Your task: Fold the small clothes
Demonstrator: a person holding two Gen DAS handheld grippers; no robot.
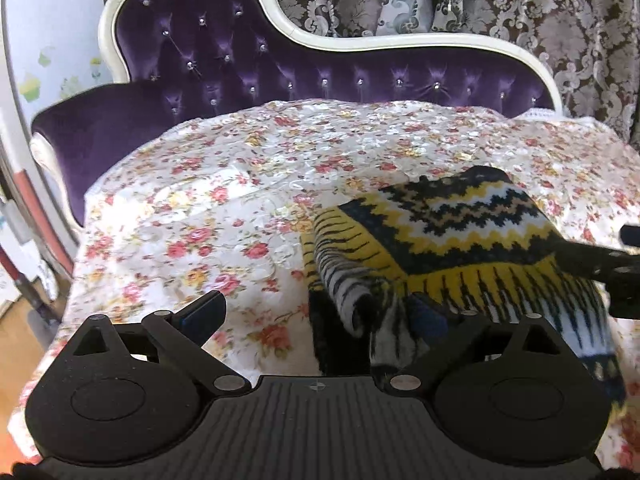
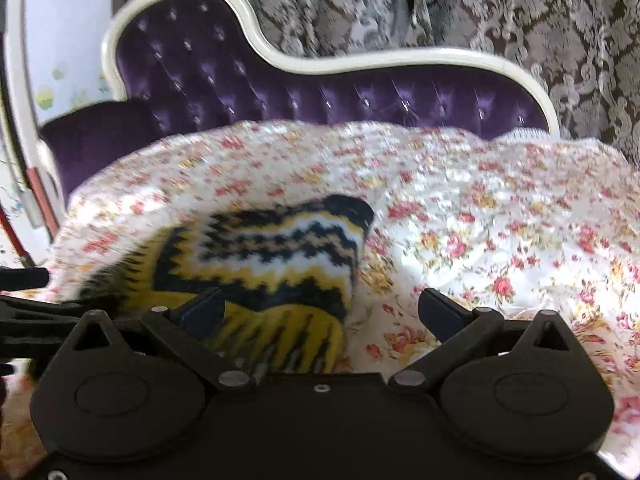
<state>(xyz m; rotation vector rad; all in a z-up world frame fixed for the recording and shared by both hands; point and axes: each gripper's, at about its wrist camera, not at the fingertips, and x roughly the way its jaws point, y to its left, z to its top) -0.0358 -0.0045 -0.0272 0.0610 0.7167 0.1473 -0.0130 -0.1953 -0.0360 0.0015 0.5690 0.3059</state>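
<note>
A small knitted garment (image 1: 452, 236) with yellow, black and white zigzags lies bunched on the floral cover (image 1: 224, 200). My left gripper (image 1: 320, 312) is open; its right finger is hidden under a fold of the garment, its left finger (image 1: 202, 314) is over bare cover. In the right wrist view the garment (image 2: 272, 252) lies left of centre. My right gripper (image 2: 320, 312) is open, its left finger (image 2: 202, 314) against the garment's lower edge and its right finger (image 2: 440, 314) over the cover. The right gripper also shows at the left view's right edge (image 1: 616, 268).
The cover is spread over a purple tufted sofa with a white frame (image 1: 280, 64). Patterned curtains (image 1: 520, 4) hang behind. A wall and floor show at the left edge (image 1: 24, 312). The cover's left half (image 1: 168, 240) is bare.
</note>
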